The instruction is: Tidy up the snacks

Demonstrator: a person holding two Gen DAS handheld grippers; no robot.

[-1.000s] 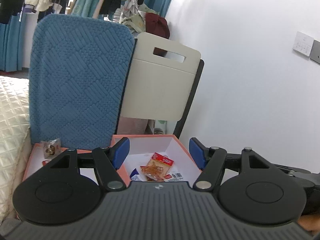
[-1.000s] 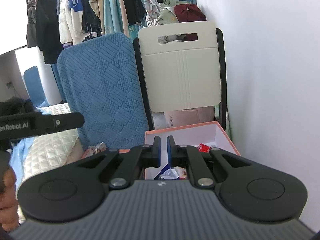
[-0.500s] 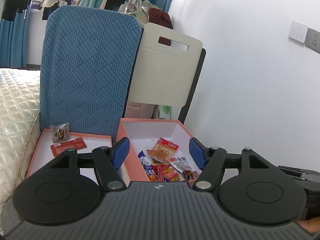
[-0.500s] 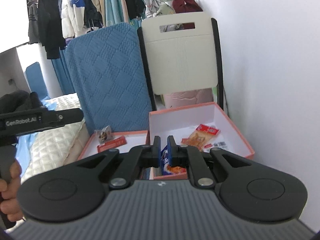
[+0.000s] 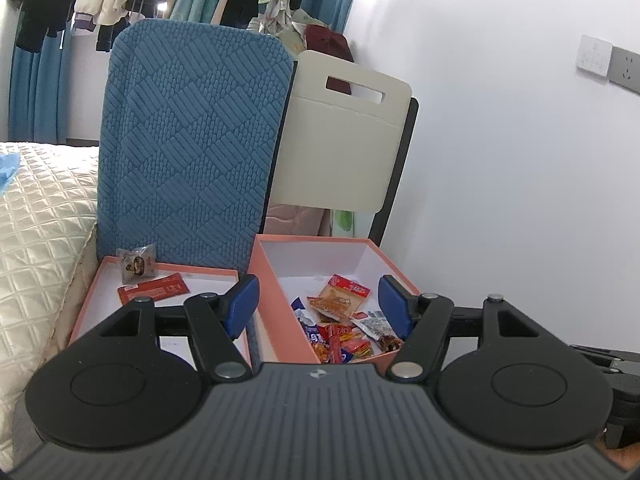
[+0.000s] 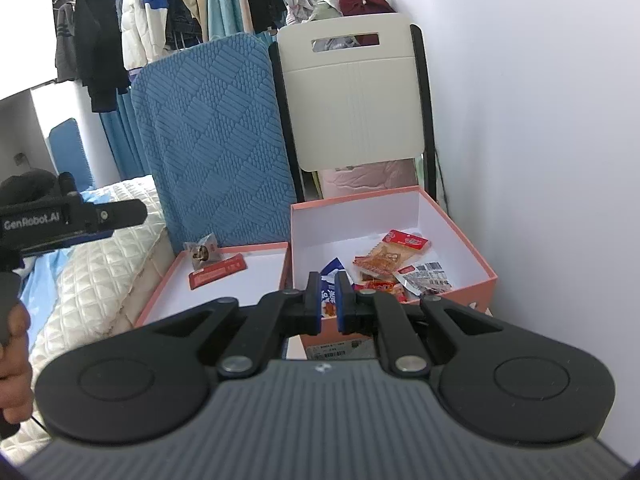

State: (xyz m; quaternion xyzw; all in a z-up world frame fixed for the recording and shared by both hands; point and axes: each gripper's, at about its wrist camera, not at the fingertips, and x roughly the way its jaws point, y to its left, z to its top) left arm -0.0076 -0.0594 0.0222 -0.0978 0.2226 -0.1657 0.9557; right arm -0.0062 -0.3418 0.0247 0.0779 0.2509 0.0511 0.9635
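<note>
Two grippers hang above the boxes with nothing in them: the left gripper [image 5: 316, 302] has its blue-padded jaws spread wide, framing the near wall of the deep box; the right gripper [image 6: 328, 296] has its jaws drawn almost together, a thin gap left between the pads.

Just beyond both sits the deep pink box [image 6: 456, 224], white inside, holding a loose heap of snacks: an orange packet with a red header [image 6: 390, 258] on top, a blue-and-white packet [image 6: 334, 270] toward the near left, a clear wrapper with a barcode [image 6: 430, 276] toward the right, and red and orange wrappers [image 5: 346, 344] crowded at the near wall.

Touching its left side lies the shallow pink lid [image 5: 88, 300], open side up; inside are a flat red packet [image 5: 154, 289] and a small clear-wrapped snack [image 5: 137, 265] leaning at the far edge.

Behind the lid stands a blue quilted cushion [image 5: 192, 152]; behind the box, a cream folding chair [image 5: 344, 148] against the white wall [image 5: 520, 160]; a cream quilted bed [image 5: 36, 216] runs along the left, clothes [image 6: 120, 28] hanging beyond.
</note>
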